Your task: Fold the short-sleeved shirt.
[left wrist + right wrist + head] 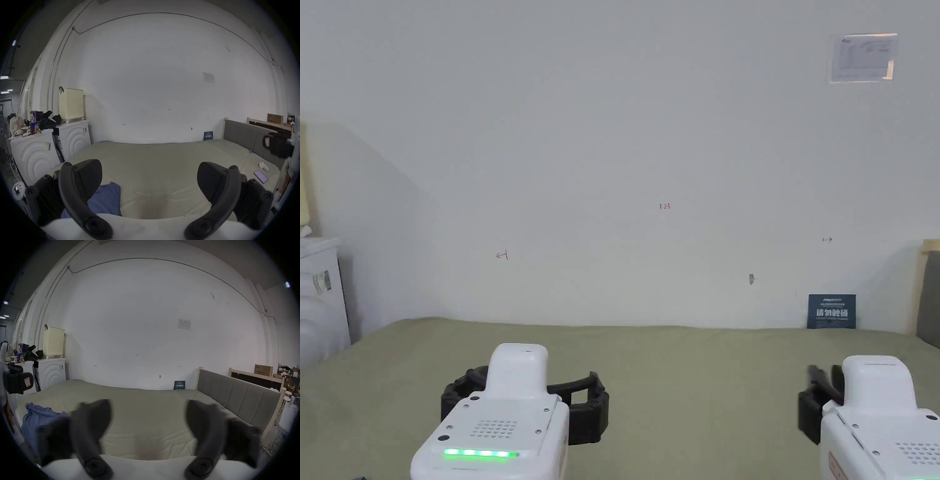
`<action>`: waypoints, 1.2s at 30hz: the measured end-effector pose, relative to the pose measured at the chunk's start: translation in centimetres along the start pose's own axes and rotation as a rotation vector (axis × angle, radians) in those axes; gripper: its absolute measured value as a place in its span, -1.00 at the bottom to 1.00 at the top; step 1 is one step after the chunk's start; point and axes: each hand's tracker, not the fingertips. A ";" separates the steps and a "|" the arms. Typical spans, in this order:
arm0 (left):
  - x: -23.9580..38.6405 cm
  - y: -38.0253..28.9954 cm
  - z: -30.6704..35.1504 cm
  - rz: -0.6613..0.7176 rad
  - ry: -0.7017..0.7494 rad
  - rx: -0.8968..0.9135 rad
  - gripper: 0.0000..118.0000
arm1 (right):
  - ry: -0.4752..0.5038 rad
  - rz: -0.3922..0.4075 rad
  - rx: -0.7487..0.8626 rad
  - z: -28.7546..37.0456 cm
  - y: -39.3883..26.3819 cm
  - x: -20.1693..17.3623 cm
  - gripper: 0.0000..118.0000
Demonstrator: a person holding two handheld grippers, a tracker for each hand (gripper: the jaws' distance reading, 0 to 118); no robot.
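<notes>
Reaching stage, item one: I hold left claw (149, 172) and right claw (148, 410) released, empty, above bed (146, 395). Blue shirt (40, 420) bunched below-left of both; I judge: descend, pinch shoulders, spread flat first

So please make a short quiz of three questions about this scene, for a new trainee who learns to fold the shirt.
1. True or false: the left gripper is shut on the blue shirt.
2. Multiple choice: where does the shirt lie? A) on the headboard B) crumpled at the near left part of the bed C) in the cream basket
3. Fill in: both grippers have their fingers ____ .

Key: 1 false; the left gripper is held above the bed, with nothing between its fingers. 2 B. 3 open; this also holds for the right gripper.
</notes>
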 end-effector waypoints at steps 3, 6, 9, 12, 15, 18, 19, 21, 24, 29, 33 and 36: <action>0.4 -0.4 0.3 -0.019 -0.022 0.000 0.82 | 0.002 -0.028 -0.005 0.0 0.0 0.2 -0.95; 0.6 -0.9 -0.2 0.012 -0.009 0.020 -1.00 | 0.001 -0.027 -0.011 0.0 -0.1 0.2 -1.00; 0.3 -1.0 0.0 0.058 -0.039 -0.022 -1.00 | 0.005 -0.021 -0.019 0.2 -0.2 0.3 -1.00; 0.5 -1.6 0.3 0.035 -0.027 -0.013 -1.00 | -0.012 -0.004 -0.011 0.4 -0.6 0.3 -1.00; 0.4 -1.4 0.1 0.037 -0.036 -0.013 -1.00 | -0.020 0.022 -0.015 0.4 -0.9 0.2 -1.00; 0.3 -1.3 -0.1 0.031 -0.042 -0.013 -1.00 | 0.000 -0.005 -0.050 0.3 -1.3 0.4 -1.00; 0.2 -1.3 -0.1 0.032 -0.043 -0.014 -1.00 | 0.003 -0.014 -0.060 0.2 -1.3 0.5 -1.00; -0.1 -1.3 -0.1 0.032 -0.042 -0.017 -1.00 | 0.018 -0.014 -0.073 0.0 -1.6 0.5 -1.00; -1.6 -1.4 -0.1 0.038 -0.016 -0.025 -1.00 | 0.041 0.005 -0.085 -0.3 -2.0 -0.5 -1.00; -6.1 -1.6 0.8 0.060 0.107 -0.040 -1.00 | 0.169 0.014 -0.100 -1.6 -2.6 -5.2 -1.00; -12.3 -2.1 2.6 0.088 0.284 -0.054 -1.00 | 0.343 0.010 -0.101 -2.4 -2.8 -12.0 -1.00; -16.6 -2.7 4.4 0.103 0.414 -0.070 -1.00 | 0.451 0.016 -0.091 -2.4 -2.9 -16.7 -1.00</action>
